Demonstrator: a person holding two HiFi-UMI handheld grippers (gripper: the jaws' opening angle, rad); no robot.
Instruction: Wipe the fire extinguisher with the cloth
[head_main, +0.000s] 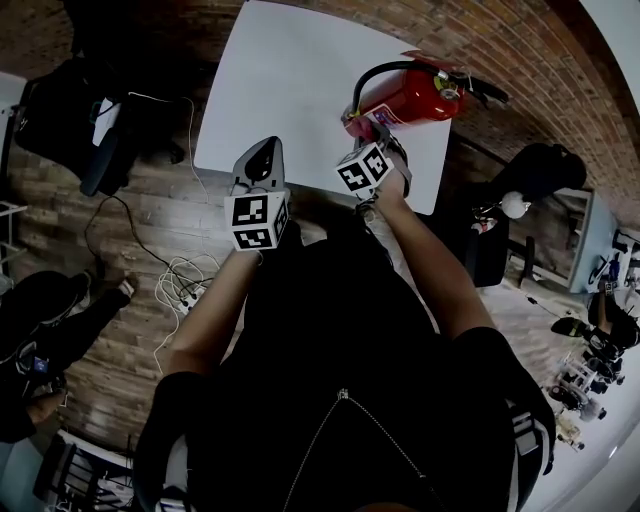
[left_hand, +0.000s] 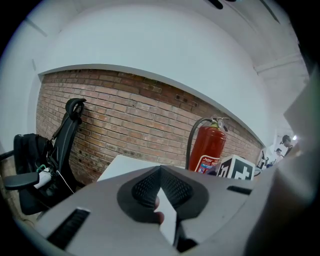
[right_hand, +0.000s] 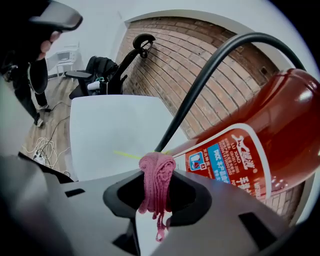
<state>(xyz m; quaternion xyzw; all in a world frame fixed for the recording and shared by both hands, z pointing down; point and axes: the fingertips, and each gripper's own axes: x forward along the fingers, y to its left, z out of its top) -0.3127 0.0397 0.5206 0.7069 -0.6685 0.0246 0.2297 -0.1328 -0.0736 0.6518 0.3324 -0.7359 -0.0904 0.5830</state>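
A red fire extinguisher (head_main: 410, 97) with a black hose (right_hand: 210, 75) stands near the right edge of the white table (head_main: 290, 70). My right gripper (head_main: 377, 150) is at the extinguisher's base, shut on a bunched pink cloth (right_hand: 156, 177). The cloth sits right beside the label on the red body (right_hand: 260, 145); whether they touch is unclear. My left gripper (head_main: 262, 160) hovers over the table's near edge, left of the extinguisher (left_hand: 207, 146), with its jaws shut and nothing between them. The right gripper's marker cube (left_hand: 236, 168) shows in the left gripper view.
A brick wall (left_hand: 130, 115) runs behind the table. A black office chair (left_hand: 60, 145) stands at the left, another dark chair (head_main: 520, 180) at the right. Cables (head_main: 180, 280) lie on the wooden floor. A person (right_hand: 35, 75) stands at the far left.
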